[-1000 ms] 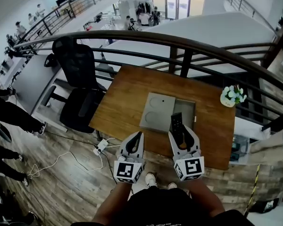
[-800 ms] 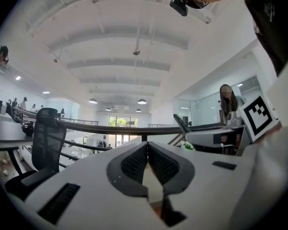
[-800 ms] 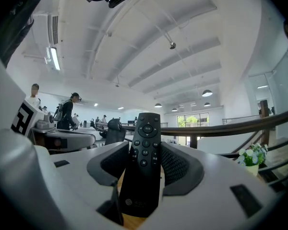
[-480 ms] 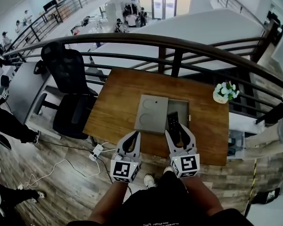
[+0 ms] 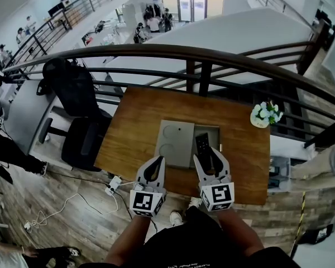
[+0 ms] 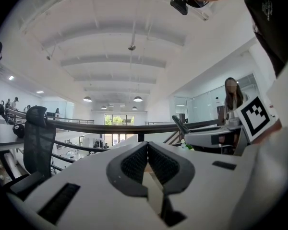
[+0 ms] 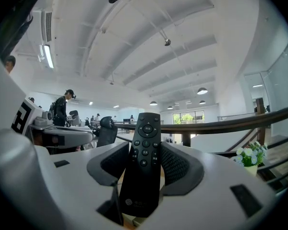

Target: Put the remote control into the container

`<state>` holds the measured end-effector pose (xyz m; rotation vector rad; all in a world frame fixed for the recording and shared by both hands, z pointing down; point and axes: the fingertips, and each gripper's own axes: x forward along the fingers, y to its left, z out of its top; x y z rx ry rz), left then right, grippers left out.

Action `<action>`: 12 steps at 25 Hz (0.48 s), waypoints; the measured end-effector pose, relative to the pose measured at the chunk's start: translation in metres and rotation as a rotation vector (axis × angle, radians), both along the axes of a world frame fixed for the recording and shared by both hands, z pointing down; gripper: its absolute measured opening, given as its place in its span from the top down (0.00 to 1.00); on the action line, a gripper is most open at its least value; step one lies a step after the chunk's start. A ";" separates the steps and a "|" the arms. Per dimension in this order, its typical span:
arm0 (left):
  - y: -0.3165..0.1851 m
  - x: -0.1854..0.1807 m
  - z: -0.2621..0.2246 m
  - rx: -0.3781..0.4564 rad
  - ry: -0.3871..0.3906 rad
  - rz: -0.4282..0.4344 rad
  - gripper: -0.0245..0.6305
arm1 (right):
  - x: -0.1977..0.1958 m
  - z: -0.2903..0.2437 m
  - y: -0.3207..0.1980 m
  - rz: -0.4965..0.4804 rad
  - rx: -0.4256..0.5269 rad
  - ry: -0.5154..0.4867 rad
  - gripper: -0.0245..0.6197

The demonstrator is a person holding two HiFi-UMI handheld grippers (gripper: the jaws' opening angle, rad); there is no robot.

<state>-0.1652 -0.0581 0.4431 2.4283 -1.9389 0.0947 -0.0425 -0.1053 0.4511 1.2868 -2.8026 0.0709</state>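
A black remote control (image 5: 202, 145) (image 7: 144, 162) lies lengthwise between the pads of my right gripper (image 5: 208, 154) (image 7: 145, 148), which is shut on it, buttons facing up. In the head view its far end reaches over the open right part of the grey container (image 5: 214, 134) on the wooden table (image 5: 139, 121). The container's grey lid (image 5: 173, 141) covers its left part. My left gripper (image 5: 158, 159) (image 6: 147, 150) hovers beside it at the table's near edge, shut, with nothing between its pads.
A small pot of white flowers (image 5: 263, 115) (image 7: 249, 157) stands at the table's right side. A dark curved railing (image 5: 212, 54) runs behind the table. A black office chair (image 5: 78, 110) stands to the left, with a power strip (image 5: 114, 184) and cable on the floor.
Both grippers have moved forward toward the container, the right one carrying the remote out over its open part. Their jaws look the same.
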 end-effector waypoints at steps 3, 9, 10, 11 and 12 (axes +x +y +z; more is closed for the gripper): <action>-0.018 0.003 0.003 -0.014 -0.006 -0.006 0.95 | 0.003 0.010 -0.019 -0.004 -0.019 0.000 0.63; -0.061 0.012 0.014 -0.034 -0.038 -0.019 0.95 | 0.009 0.024 -0.064 -0.006 -0.047 -0.003 0.63; -0.069 0.015 0.016 -0.039 -0.037 -0.019 0.95 | 0.010 0.026 -0.071 -0.010 -0.049 -0.002 0.63; -0.077 0.017 0.017 -0.043 -0.038 -0.016 0.95 | 0.010 0.027 -0.078 -0.014 -0.051 -0.001 0.63; -0.083 0.017 0.019 -0.047 -0.040 -0.014 0.95 | 0.009 0.029 -0.085 -0.018 -0.052 -0.002 0.63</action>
